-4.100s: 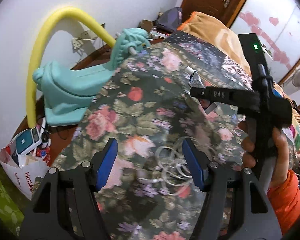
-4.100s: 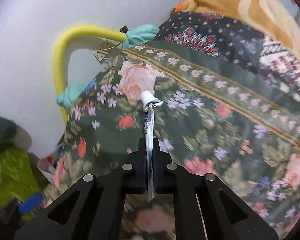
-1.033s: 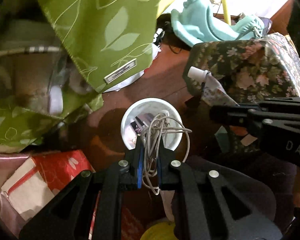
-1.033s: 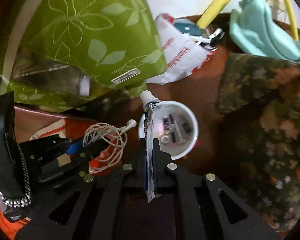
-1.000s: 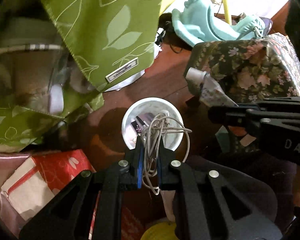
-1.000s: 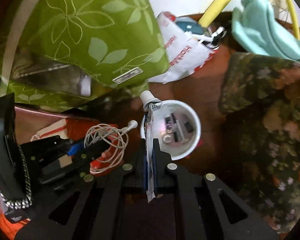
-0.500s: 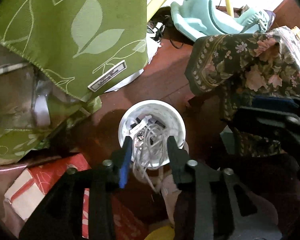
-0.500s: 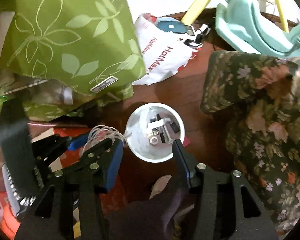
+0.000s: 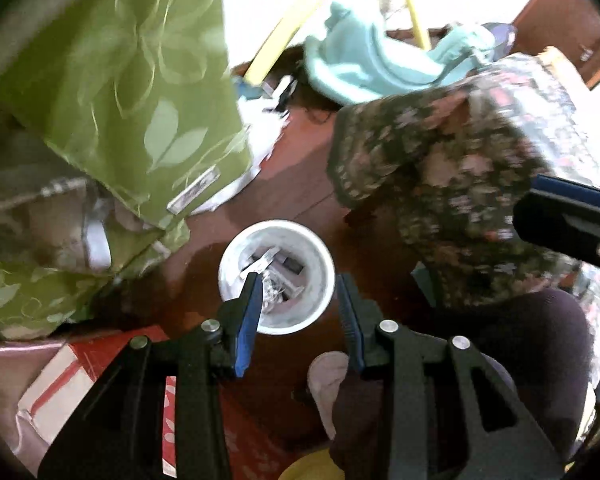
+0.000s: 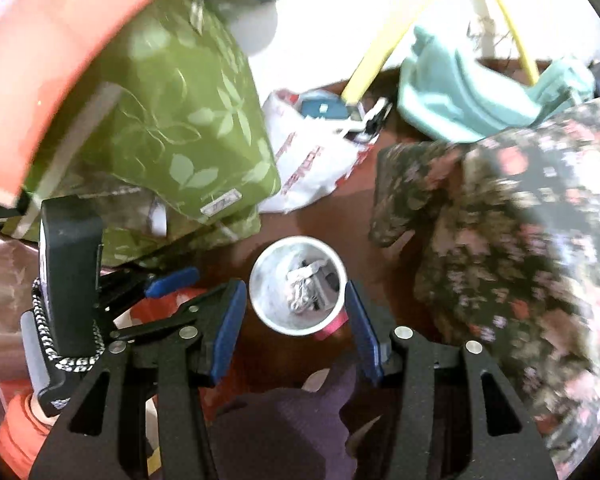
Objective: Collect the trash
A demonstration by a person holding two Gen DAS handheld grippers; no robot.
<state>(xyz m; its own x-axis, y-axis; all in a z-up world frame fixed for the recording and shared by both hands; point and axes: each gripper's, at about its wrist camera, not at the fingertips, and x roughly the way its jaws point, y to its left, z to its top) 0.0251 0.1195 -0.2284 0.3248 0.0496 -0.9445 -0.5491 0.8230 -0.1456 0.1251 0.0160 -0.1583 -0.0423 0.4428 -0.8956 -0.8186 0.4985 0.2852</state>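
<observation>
While your left gripper [image 9: 298, 320] and right gripper [image 10: 296, 324] gape empty, the white bin [image 10: 260, 300] sits mid-frame between their fingertips, holding trash [image 10: 304, 290].

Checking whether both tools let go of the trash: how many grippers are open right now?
2. The left gripper hangs open above the white bin, and the right gripper is open over the same bin, nothing between its fingers. The cable bundle lies inside the bin.

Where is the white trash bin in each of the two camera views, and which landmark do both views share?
Left wrist: the white trash bin is at lower centre, between the open left gripper fingers.
Right wrist: the bin is just below centre, ahead of the open right gripper.
Shared landmark: the green leaf-patterned fabric, upper left of the bin.
</observation>
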